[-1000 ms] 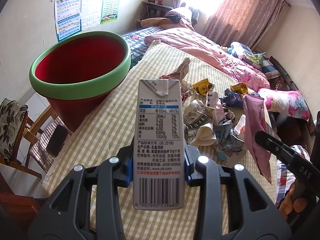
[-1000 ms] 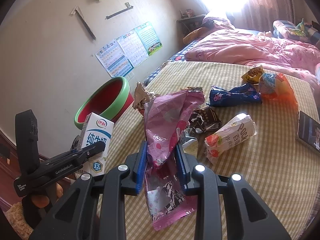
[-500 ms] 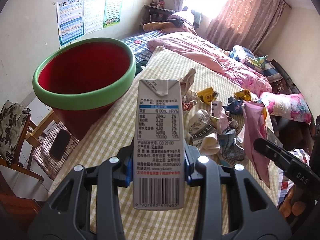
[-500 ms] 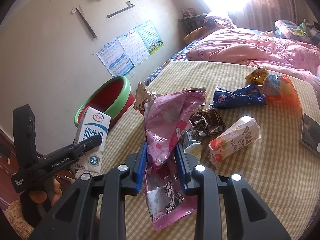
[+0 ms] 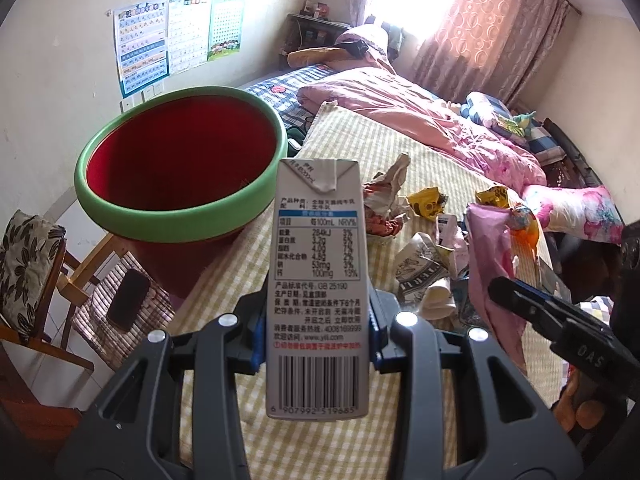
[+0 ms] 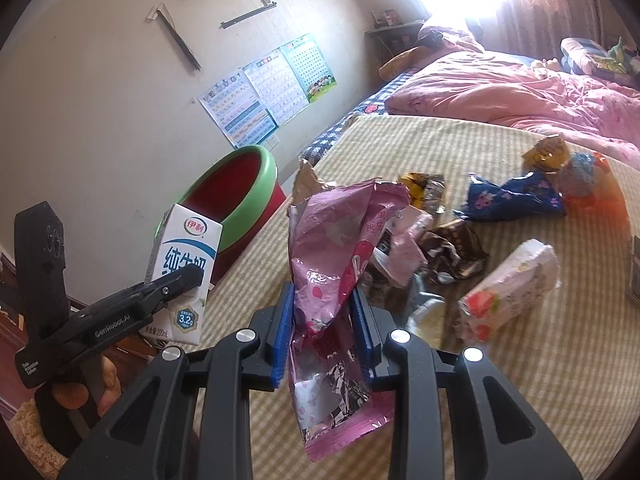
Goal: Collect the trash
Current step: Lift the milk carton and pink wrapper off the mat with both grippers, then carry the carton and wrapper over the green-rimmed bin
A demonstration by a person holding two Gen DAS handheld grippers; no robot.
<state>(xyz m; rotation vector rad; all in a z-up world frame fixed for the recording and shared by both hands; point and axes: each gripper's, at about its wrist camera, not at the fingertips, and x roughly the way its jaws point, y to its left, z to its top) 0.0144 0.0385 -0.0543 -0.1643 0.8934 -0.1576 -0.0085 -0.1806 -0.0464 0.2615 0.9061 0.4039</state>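
Observation:
My left gripper (image 5: 316, 332) is shut on a white milk carton (image 5: 318, 264), held upright above the checked table, just right of a red tub with a green rim (image 5: 180, 168). The carton (image 6: 184, 272) and the tub (image 6: 236, 196) also show in the right wrist view. My right gripper (image 6: 324, 324) is shut on a crumpled pink foil wrapper (image 6: 340, 256), which also shows in the left wrist view (image 5: 492, 264). More trash lies on the table: a blue wrapper (image 6: 516, 196), a white drink carton (image 6: 512, 288), a brown wrapper (image 6: 456, 252).
The tub stands at the table's (image 5: 360, 144) left edge. A wooden chair (image 5: 80, 288) with a black phone (image 5: 128, 300) on it is below the tub. A bed with a pink quilt (image 5: 420, 112) lies beyond the table. A wall with posters (image 6: 264, 88) is on the left.
My left gripper has carried the milk carton closer to the tub, which now looms larger. My right gripper keeps the pink wrapper and has moved little.

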